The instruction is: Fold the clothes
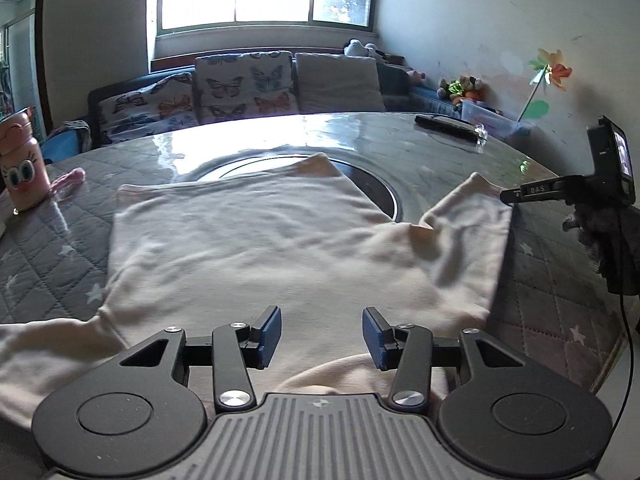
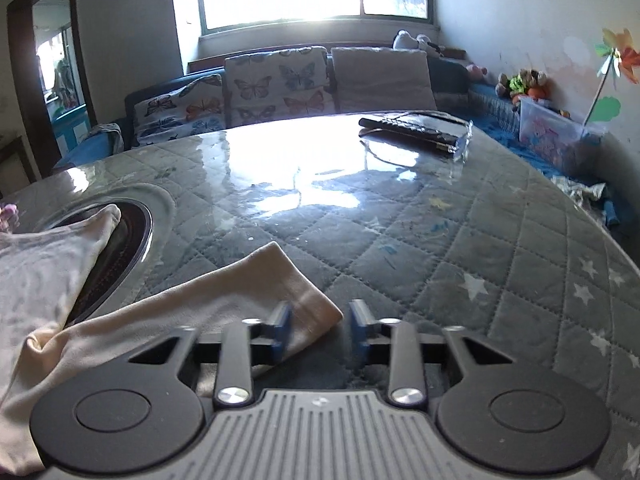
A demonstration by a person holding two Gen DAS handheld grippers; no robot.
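A cream-coloured shirt (image 1: 248, 248) lies spread flat on the round table, its hem at the far side and its collar end close under my left gripper (image 1: 322, 334). That gripper hovers open above the collar area, blue pads apart with only cloth below them. One sleeve (image 1: 468, 236) stretches toward the right. In the right wrist view the same sleeve (image 2: 224, 300) lies across the quilted cover, its cuff end between the blue pads of my right gripper (image 2: 320, 330), which is open. The right gripper (image 1: 560, 192) also shows at the right edge of the left wrist view.
The table (image 2: 440, 240) has a grey quilted star-print cover under clear plastic, with a dark round inset (image 1: 376, 188) partly under the shirt. A pink bottle (image 1: 22, 160) stands far left. A black remote (image 2: 408, 130) lies at the far side. A sofa with butterfly cushions (image 1: 240, 84) is behind.
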